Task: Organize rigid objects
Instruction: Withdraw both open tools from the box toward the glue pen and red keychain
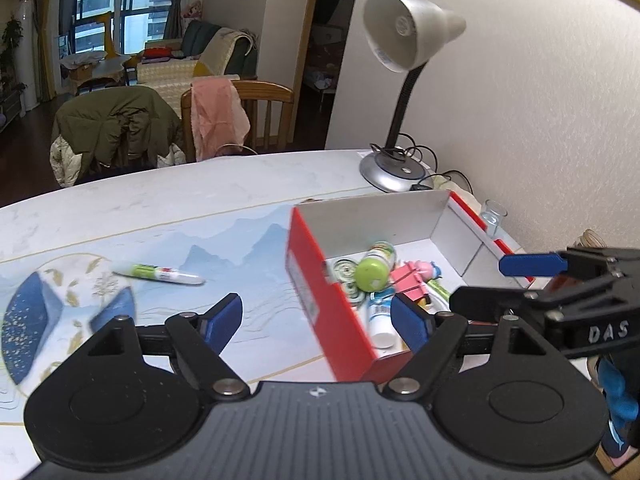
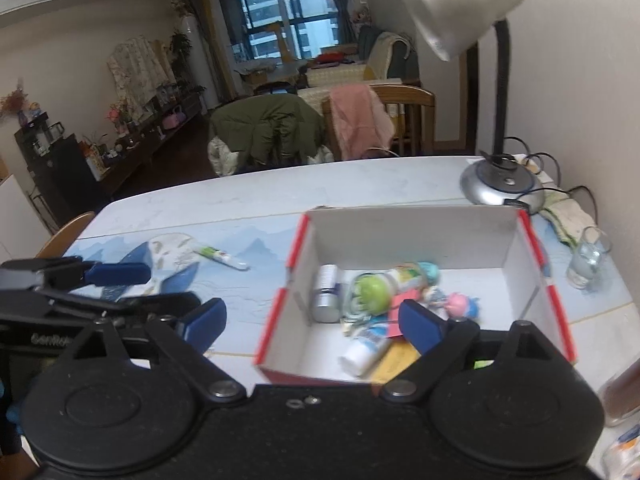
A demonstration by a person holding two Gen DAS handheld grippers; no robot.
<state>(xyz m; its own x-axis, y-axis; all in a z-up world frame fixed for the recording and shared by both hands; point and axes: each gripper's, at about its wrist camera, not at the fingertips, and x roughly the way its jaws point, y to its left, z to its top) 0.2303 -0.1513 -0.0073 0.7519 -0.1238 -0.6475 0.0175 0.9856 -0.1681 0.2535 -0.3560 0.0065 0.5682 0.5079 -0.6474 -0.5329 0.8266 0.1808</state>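
A red box with white inside (image 1: 308,276) (image 2: 412,232) stands on the table and holds several items: a green-capped bottle (image 1: 372,270) (image 2: 370,290), a pink toy figure (image 1: 416,276) (image 2: 460,304), a white tube (image 1: 380,318) (image 2: 366,348) and a silver can (image 2: 328,292). A white and green tube (image 1: 160,274) (image 2: 222,258) lies on the table left of the box. My left gripper (image 1: 316,320) is open and empty over the box's left wall. My right gripper (image 2: 312,320) is open and empty over the box's front; it shows at the right of the left wrist view (image 1: 516,280).
A silver desk lamp (image 1: 394,172) (image 2: 500,184) stands at the back right with cables. A small glass (image 1: 494,216) (image 2: 586,262) sits right of the box near the wall. Chairs with a green coat (image 1: 116,128) and pink cloth stand behind the table.
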